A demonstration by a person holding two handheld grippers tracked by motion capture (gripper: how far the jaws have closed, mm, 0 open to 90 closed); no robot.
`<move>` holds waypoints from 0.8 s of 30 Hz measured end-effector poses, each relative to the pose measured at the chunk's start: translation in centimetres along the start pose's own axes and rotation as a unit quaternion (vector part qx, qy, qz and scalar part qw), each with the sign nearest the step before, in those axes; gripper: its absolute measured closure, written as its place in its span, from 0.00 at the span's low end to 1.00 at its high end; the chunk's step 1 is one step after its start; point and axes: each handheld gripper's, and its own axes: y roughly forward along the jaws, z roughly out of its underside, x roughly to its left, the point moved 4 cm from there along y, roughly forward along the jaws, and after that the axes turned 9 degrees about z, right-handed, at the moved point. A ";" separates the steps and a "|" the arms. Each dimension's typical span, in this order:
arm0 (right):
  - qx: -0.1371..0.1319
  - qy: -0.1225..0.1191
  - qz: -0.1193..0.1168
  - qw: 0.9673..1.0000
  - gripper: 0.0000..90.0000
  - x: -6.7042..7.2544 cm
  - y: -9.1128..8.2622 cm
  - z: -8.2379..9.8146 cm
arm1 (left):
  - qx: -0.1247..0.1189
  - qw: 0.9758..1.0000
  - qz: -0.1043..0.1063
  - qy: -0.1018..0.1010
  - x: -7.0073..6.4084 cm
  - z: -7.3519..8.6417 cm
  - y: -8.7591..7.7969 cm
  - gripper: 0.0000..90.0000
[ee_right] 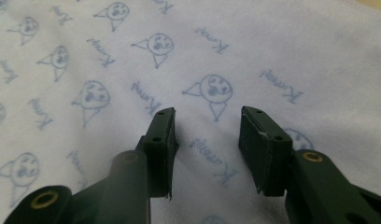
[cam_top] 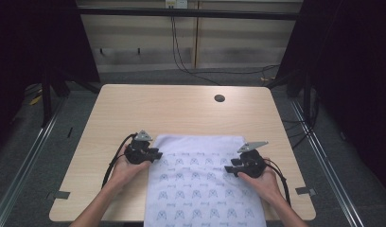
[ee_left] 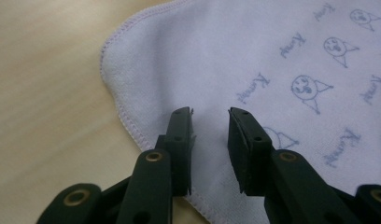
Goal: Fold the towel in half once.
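Note:
A white towel printed with small blue faces and words lies flat on the wooden table, its near end hanging past the front edge. My left gripper is over the towel's far left corner, jaws apart. In the left gripper view the gripper hovers just inside the stitched hem of the towel, with bare cloth showing in the gap. My right gripper is over the towel's right side, near its far right corner. In the right gripper view the gripper stands open over the printed towel, holding nothing.
A round dark cable hole sits at the table's far right. Bare wood shows beyond the towel and on both sides of it. Black cables run across the floor behind the table. Metal rails flank the table.

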 end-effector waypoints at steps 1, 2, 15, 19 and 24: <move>0.007 0.003 -0.014 1.000 0.63 0.3 -0.4 0.3 | 0.006 1.000 0.004 0.004 -0.3 0.2 -0.2 0.77; 0.018 -0.008 -0.017 1.000 0.64 0.5 -0.8 0.5 | 0.010 1.000 0.004 0.011 -0.5 0.3 -0.3 0.77; -0.019 0.044 0.073 0.996 0.62 -9.1 2.5 -3.6 | -0.058 0.997 -0.026 -0.049 3.2 -2.0 0.3 0.71; -0.023 0.045 0.086 0.995 0.55 -9.4 3.5 -3.5 | -0.055 0.997 -0.029 -0.054 3.6 -2.1 0.6 0.62; -0.024 0.042 0.097 0.994 0.54 -9.3 3.5 -3.4 | -0.046 0.996 -0.049 -0.050 3.7 -1.9 1.0 0.61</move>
